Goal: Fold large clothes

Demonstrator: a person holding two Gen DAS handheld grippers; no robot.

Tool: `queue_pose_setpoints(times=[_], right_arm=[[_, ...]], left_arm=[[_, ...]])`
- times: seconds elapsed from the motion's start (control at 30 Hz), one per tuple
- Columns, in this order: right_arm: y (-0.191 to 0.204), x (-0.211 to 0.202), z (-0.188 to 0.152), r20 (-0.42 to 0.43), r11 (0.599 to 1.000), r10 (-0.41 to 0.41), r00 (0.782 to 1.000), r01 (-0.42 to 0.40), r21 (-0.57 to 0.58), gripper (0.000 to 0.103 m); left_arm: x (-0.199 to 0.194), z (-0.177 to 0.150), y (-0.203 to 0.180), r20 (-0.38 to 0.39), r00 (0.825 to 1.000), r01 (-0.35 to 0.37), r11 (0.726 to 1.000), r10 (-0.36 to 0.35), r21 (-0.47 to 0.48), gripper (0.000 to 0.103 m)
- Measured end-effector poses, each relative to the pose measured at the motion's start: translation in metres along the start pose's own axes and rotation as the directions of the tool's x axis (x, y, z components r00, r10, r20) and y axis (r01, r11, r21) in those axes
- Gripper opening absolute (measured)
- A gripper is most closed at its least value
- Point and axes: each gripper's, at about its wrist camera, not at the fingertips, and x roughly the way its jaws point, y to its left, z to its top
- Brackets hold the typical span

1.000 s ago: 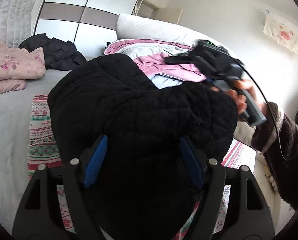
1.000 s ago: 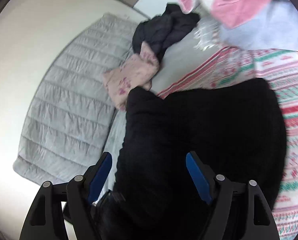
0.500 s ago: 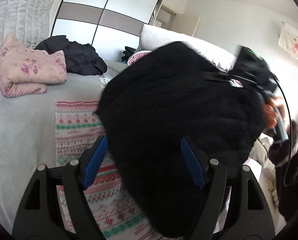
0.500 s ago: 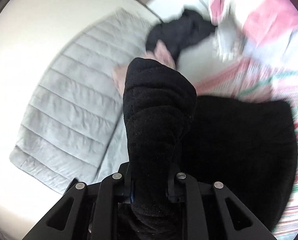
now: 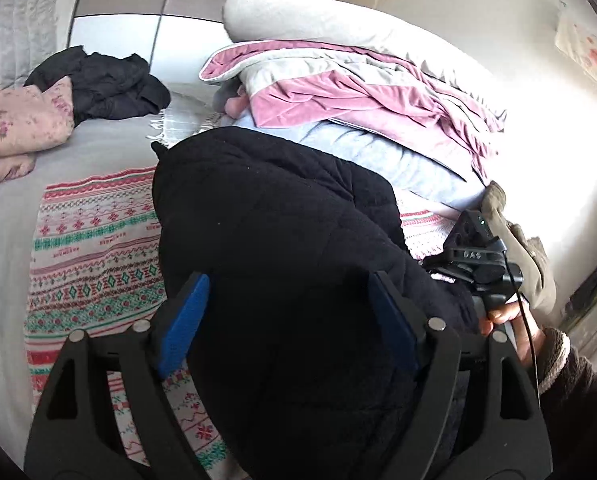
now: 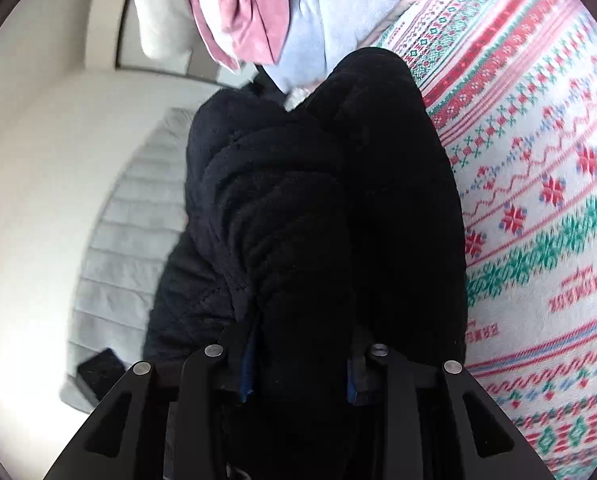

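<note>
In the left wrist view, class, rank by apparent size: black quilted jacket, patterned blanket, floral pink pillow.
1. black quilted jacket, though nearness to the camera enlarges it
2. patterned blanket, partly covered
3. floral pink pillow, cut by the edge

Both views: strong fisheye, straight lines bow toward the edges, black vignette in the corners. Daylight comes in from the right of the left wrist view; the wall (image 5: 538, 92) there blows out to near white, detail lost. The black jacket (image 5: 298, 264) is underexposed, quilting barely readable, mostly flat black. The patterned blanket (image 5: 94, 248) is evenly lit and sharp. Right wrist view: motion blur on the patterned blanket (image 6: 546, 184) at right, print smeared. The left side glares white over the quilted grey cover (image 6: 126, 220), soft and washed out. The jacket (image 6: 338, 208) is dark, stitching faintly visible in the centre.
</note>
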Motion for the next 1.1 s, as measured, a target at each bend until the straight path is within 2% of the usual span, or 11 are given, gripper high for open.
queue_pose_setpoints(times=[0.1, 0.2, 0.27, 0.43, 0.53, 0.63, 0.77, 0.83, 0.97, 1.03, 1.1], right_arm=[[0.027, -0.024, 0.002, 0.028, 0.994, -0.102, 0.994, 0.103, -0.040, 0.056], [0.047, -0.057, -0.005, 0.054, 0.991, -0.106, 0.993, 0.109, -0.072, 0.072], [0.051, -0.077, -0.015, 0.056, 0.991, -0.108, 0.993, 0.111, -0.070, 0.078], [0.031, -0.104, -0.054, 0.013, 0.984, -0.174, 0.985, 0.174, -0.034, 0.081], [-0.008, -0.108, -0.083, 0.009, 0.993, -0.081, 0.997, 0.080, 0.092, 0.081], [-0.032, -0.122, -0.101, 0.065, 0.983, 0.005, 0.998, -0.017, 0.180, 0.081], [-0.037, -0.137, -0.119, 0.099, 0.985, -0.017, 0.995, 0.000, 0.171, 0.081], [-0.038, -0.122, -0.125, 0.053, 0.985, -0.054, 0.997, 0.044, 0.165, 0.076], [-0.035, -0.058, -0.126, -0.093, 0.987, -0.119, 0.989, 0.128, 0.093, 0.052], [-0.026, -0.041, -0.114, -0.107, 0.985, -0.163, 0.981, 0.169, 0.042, 0.027], [-0.002, -0.051, -0.103, -0.084, 0.986, -0.166, 0.983, 0.166, -0.005, 0.013]], left_arm=[[-0.003, 0.007, -0.001, -0.014, 1.000, -0.026, 0.999, 0.026, 0.020, 0.081], [-0.003, 0.007, 0.001, -0.022, 0.999, -0.040, 0.999, 0.041, 0.026, 0.081], [-0.004, 0.004, 0.001, -0.023, 0.999, -0.037, 0.999, 0.037, 0.023, 0.081], [-0.008, 0.006, -0.001, -0.019, 0.999, -0.026, 1.000, 0.026, 0.015, 0.080], [-0.009, 0.010, -0.014, -0.020, 0.999, -0.024, 0.997, 0.025, 0.068, 0.080], [-0.005, 0.013, -0.030, -0.030, 0.999, -0.035, 0.989, 0.040, 0.141, 0.080], [0.000, 0.020, -0.044, -0.041, 0.999, -0.013, 0.980, 0.021, 0.199, 0.080], [0.008, 0.020, -0.052, -0.048, 0.998, -0.030, 0.968, 0.044, 0.250, 0.080], [0.019, 0.021, -0.060, -0.060, 0.996, -0.044, 0.954, 0.064, 0.298, 0.080], [0.017, 0.025, -0.061, -0.072, 0.995, -0.041, 0.951, 0.066, 0.305, 0.080], [0.018, 0.029, -0.060, -0.088, 0.994, -0.033, 0.950, 0.063, 0.311, 0.081]])
